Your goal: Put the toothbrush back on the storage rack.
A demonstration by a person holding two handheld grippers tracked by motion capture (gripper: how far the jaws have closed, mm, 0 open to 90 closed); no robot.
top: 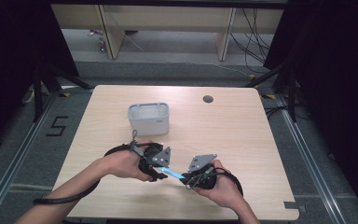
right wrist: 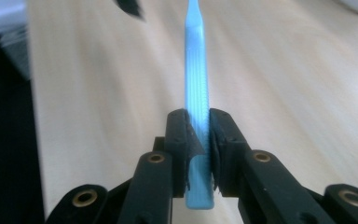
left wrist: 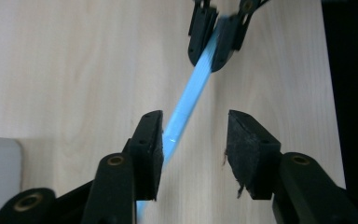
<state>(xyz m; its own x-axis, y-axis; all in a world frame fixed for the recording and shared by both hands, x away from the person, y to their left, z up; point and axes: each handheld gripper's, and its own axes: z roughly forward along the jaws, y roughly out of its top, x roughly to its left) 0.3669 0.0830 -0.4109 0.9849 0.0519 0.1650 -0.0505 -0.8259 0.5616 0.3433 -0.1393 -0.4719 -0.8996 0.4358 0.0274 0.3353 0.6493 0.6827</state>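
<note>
Blue comb (right wrist: 196, 93) held above bench (top: 242, 135), on the person's side of the white tub (top: 149, 118). Right hand-held gripper (right wrist: 198, 140) clamped on it; left hand-held gripper (left wrist: 193, 140) spread apart around its other end.

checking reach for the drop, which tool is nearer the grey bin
Left. The left tool sits just in front of the grey bin, jaws open around the blue stick. The right tool is farther back and to the right, shut on that stick.
</note>
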